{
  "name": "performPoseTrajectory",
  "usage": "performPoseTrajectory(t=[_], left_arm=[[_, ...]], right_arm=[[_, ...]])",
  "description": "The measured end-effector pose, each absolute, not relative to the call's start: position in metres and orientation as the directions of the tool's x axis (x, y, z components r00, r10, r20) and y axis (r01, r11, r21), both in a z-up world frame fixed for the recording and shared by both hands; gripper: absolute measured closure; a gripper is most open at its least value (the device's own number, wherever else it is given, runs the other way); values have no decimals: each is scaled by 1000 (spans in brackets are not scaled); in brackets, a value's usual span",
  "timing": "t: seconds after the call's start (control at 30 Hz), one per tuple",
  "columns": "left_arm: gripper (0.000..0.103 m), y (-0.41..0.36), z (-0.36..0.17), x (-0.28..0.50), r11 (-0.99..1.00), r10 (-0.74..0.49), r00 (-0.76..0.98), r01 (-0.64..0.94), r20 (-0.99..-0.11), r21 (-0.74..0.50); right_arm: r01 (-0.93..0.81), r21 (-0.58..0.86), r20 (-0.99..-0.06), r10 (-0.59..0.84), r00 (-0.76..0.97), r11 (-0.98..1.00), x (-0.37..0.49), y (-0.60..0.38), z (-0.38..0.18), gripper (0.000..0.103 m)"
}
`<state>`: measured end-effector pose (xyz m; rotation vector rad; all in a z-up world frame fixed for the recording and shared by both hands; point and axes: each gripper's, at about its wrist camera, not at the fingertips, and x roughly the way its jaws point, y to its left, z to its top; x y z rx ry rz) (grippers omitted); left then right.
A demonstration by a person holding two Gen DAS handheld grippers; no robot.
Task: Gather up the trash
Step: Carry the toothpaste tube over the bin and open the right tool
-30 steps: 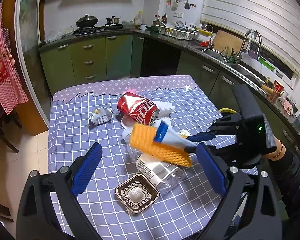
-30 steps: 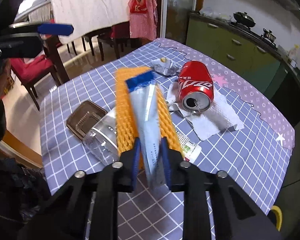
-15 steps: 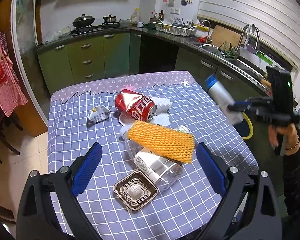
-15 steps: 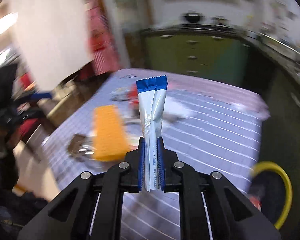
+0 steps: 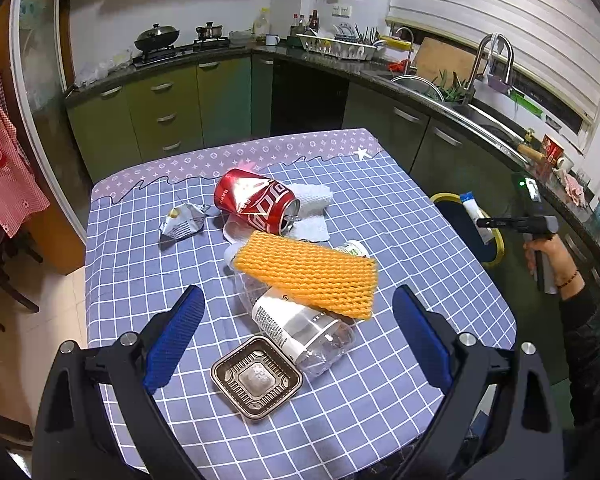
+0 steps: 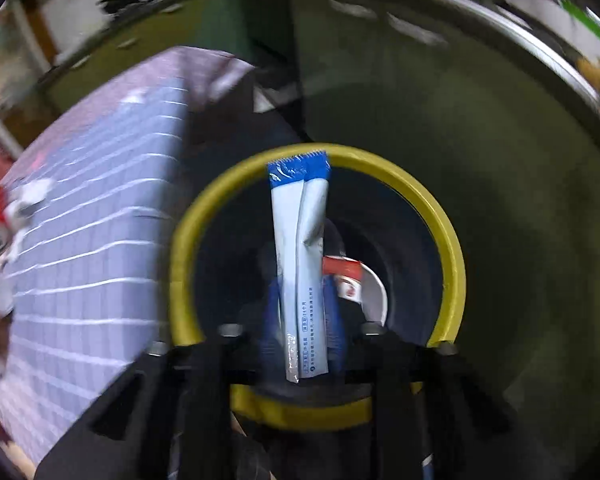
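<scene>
My right gripper [image 6: 302,320] hangs over the yellow-rimmed trash bin [image 6: 452,248] beside the table. Its jaws are opening, and a blue-and-white sachet [image 6: 300,240] still stands between the loosened pads, above the bin's mouth. The left wrist view shows that gripper [image 5: 488,223], the sachet [image 5: 474,216] and the bin [image 5: 498,240] off the table's right edge. My left gripper [image 5: 296,296] is open above the table's near part, with nothing in it. Beneath it lie an orange foam net [image 5: 308,270], a clear plastic bottle [image 5: 304,328] and a brown tray [image 5: 256,378].
A red can [image 5: 256,204] lies on white tissue [image 5: 312,200], with a crumpled wrapper [image 5: 184,224] to its left, all on the checked tablecloth [image 5: 140,280]. A red-and-white cup [image 6: 352,280] sits inside the bin. Green cabinets and a sink counter run behind and to the right.
The right gripper lifted the sachet off the orange net, swung it right past the table edge to above the bin, and its jaws have spread. The left gripper stayed put.
</scene>
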<state>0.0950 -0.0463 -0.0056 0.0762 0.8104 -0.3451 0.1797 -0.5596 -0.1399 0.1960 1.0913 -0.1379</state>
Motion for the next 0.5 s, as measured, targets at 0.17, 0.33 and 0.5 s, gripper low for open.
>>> performPoseTrajectory(t=[0.17, 0.33, 0.5], left_arm=[[13, -47, -7, 96, 945, -254, 630, 324, -734, -49], [13, -39, -23, 102, 956, -215, 594, 289, -775, -44], [13, -19, -51, 105, 975, -158, 524, 215, -837, -50]], right_arm=[[260, 113, -874, -28, 485, 959, 171, -568, -140, 54], [198, 142, -828, 6, 561, 970, 141, -546, -110, 53], [137, 144, -795, 32, 606, 980, 120, -517, -89, 49]])
